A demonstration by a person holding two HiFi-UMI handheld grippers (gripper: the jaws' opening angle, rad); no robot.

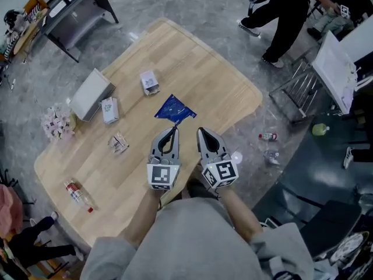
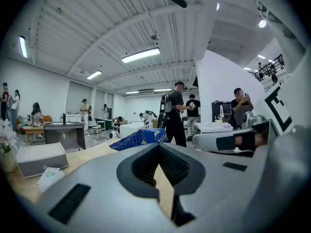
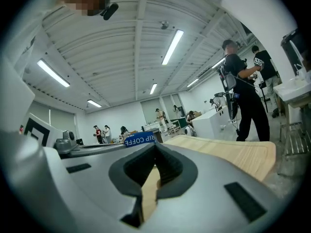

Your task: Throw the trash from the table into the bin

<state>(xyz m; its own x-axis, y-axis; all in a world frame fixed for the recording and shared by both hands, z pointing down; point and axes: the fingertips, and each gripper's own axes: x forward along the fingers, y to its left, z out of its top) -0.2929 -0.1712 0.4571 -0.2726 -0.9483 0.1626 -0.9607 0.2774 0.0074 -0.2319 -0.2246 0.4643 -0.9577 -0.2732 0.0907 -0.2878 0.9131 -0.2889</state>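
The closest bit of trash is the blue coffee packet [image 1: 173, 109], lying flat on the counter [image 1: 215, 86] just ahead of both tips and a touch nearer the left tongs [image 1: 172, 134] than the right tongs [image 1: 202, 134]. To me it looks like thin film, so it's next to weightless, floppy and a bit slick. I'd pinch a lifted corner or crinkled edge rather than try the flat middle, and expect it to flap. Off to the left of the left tongs sits a crumpled wrapper [image 1: 118, 143], which should be just as light and squashy, so grab it anywhere. Further left and ahead is the near carton [image 1: 109, 109], with the far carton [image 1: 150, 81] ahead of it. Both are probably light card that dents, so I'd take them across the narrow sides. The small bottle [image 1: 77, 195] is way out left by the counter's edge. It's round and likely to roll or slip, so clamp it across the body. Both tongs are closed tip to tip with nothing in them, side by side over the counter's near edge. A white box [image 1: 90, 94] and some flowers [image 1: 57, 123] sit at the far left. I can't spot the bin in any view.
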